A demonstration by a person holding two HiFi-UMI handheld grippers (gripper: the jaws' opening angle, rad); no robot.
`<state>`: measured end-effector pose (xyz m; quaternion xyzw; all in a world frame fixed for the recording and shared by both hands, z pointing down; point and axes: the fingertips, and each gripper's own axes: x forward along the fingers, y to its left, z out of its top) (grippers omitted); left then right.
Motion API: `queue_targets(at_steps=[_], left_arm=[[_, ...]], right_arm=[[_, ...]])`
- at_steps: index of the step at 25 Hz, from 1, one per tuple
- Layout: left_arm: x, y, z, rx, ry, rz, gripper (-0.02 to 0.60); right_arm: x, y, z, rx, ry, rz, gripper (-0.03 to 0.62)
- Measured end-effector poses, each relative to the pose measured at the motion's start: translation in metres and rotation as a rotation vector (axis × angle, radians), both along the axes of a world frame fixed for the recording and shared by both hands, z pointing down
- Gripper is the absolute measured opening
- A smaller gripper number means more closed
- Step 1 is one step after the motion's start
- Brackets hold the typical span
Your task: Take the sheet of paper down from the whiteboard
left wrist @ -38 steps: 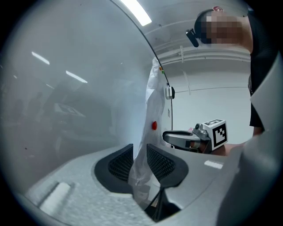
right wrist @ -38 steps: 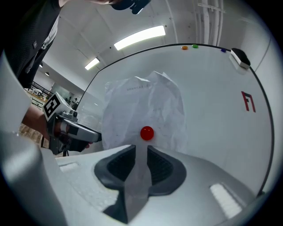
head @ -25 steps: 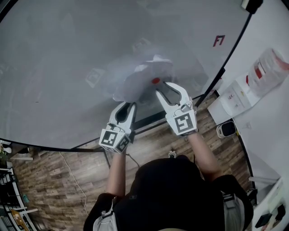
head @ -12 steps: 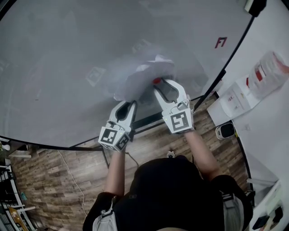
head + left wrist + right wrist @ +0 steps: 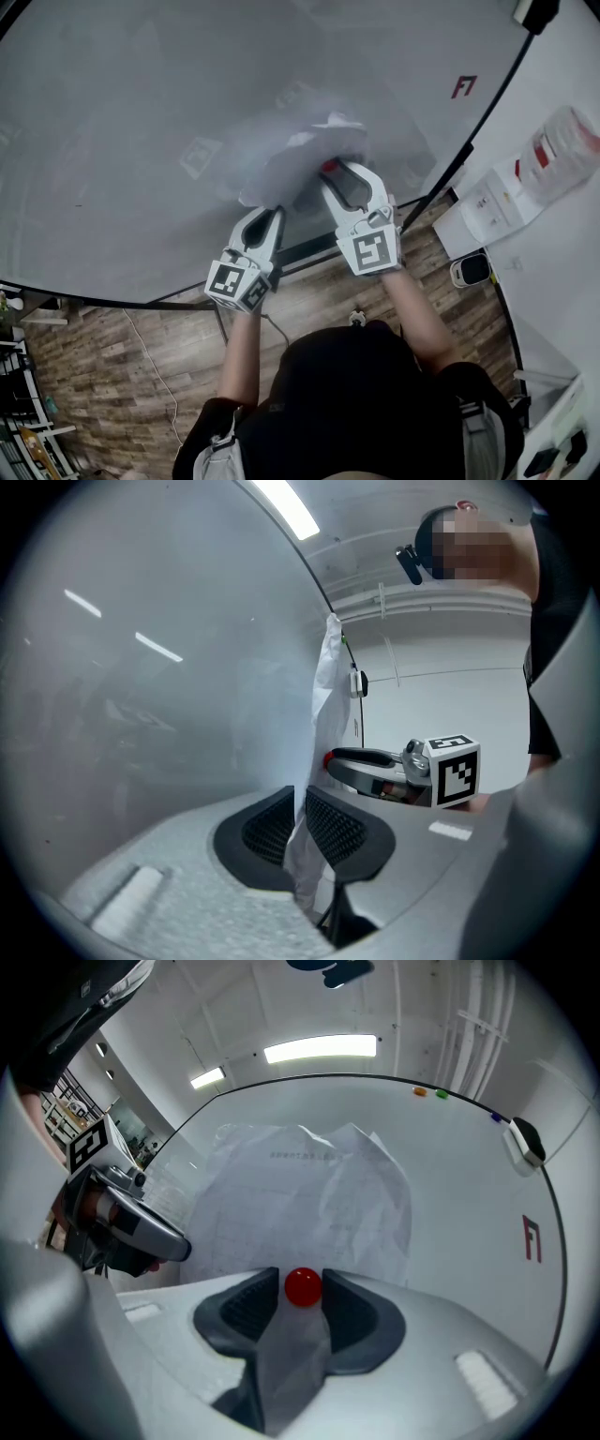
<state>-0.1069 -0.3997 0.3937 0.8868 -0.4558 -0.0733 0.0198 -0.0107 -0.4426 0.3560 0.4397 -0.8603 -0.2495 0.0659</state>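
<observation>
Crumpled sheet of paper [image 5: 309, 1194] up against the whiteboard [image 5: 141, 141], its lower part bulging away from the board and its top pinned there by a round red magnet [image 5: 303, 1286]. Faint printed lines across the sheet, too small to read.

Left gripper [image 5: 300, 803] at the sheet's lower edge, pads clenched together on the paper, which runs up between them and hangs out below.

Right gripper [image 5: 300, 1296] just beside it and higher on the sheet. Jaws spread wide, having just been opening, one on each side of the magnet; the red ball sits at their tips, with a sliver of gap on one side, so not squeezed. Black-and-white square marker on its cube [image 5: 455, 769], no letters on it.

Red mark [image 5: 532, 1238] near the board's right edge, an "F" followed by a stroke like "1" or "7". Small orange and green dots [image 5: 429, 1093] along the board's top edge.

Below the board, wood-plank floor [image 5: 122, 375].
</observation>
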Motion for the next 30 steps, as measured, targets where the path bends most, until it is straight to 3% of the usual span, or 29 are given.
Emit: queue_targets(at_steps=[30], left_arm=[[0.0019, 0.0011, -0.0024, 0.002, 0.001, 0.036, 0.011]], right_arm=[[-0.0018, -0.0007, -0.0014, 0.022, 0.009, 0.059, 0.129]])
